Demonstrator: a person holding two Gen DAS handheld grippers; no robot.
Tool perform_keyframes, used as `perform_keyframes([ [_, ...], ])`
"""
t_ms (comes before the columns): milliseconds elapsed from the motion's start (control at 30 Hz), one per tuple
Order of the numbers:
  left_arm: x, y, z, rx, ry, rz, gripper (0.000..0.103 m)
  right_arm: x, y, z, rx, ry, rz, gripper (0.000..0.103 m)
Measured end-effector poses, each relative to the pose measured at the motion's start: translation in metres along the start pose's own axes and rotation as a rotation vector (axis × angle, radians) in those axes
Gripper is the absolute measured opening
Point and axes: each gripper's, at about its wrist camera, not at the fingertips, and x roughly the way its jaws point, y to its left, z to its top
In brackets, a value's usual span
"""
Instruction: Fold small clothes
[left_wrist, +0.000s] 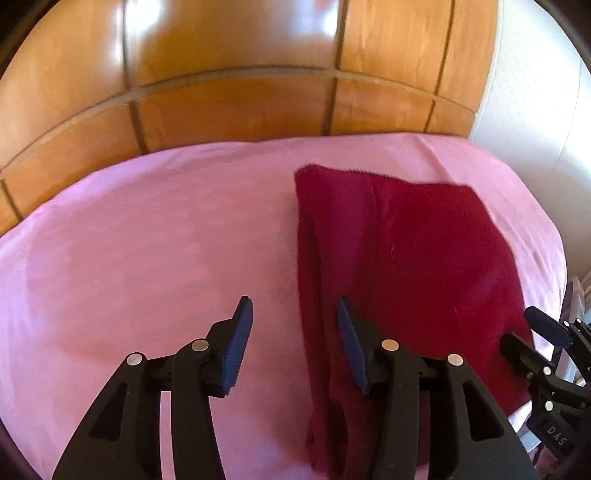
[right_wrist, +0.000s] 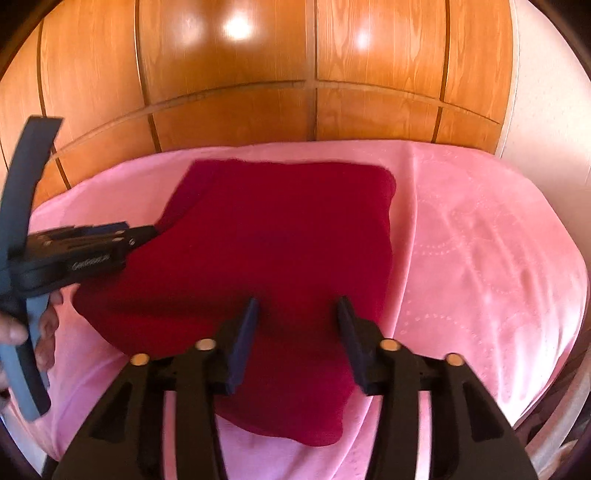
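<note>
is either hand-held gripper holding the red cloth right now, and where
Nothing is held. The left hand-held gripper and right hand-held gripper are both open over the red cloth, which lies on the pink sheet.

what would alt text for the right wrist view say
A dark red garment lies flat on a pink bedspread, with the right gripper open above its near edge. The left gripper reaches in at the garment's left edge, and a glossy wooden headboard stands behind the bed.
</note>
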Motion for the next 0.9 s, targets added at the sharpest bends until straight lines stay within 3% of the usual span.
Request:
perform_keyframes([
  [33, -0.011, 0.002, -0.001, -0.013, -0.016, -0.002, 0.06, -0.007, 0.001, -0.002, 0.006, -0.005, 0.01, 0.068],
  [100, -0.028, 0.004, -0.005, -0.036, -0.054, 0.001, 0.067, -0.021, 0.006, -0.001, 0.004, -0.035, -0.009, 0.074],
  [200, -0.052, 0.004, -0.017, -0.035, -0.088, 0.033, 0.069, -0.038, 0.015, -0.002, 0.035, -0.069, -0.065, 0.088],
  [333, -0.078, 0.001, -0.036, -0.028, -0.13, 0.065, 0.082, -0.048, 0.021, -0.003, 0.084, -0.096, -0.152, 0.1],
  [500, -0.101, -0.007, -0.055, -0.023, -0.175, 0.112, 0.092, -0.065, 0.03, -0.008, 0.126, -0.119, -0.195, 0.101],
  [900, -0.118, -0.012, -0.072, -0.053, -0.189, 0.119, 0.099, -0.072, 0.043, -0.017, 0.116, -0.147, -0.225, 0.101],
])
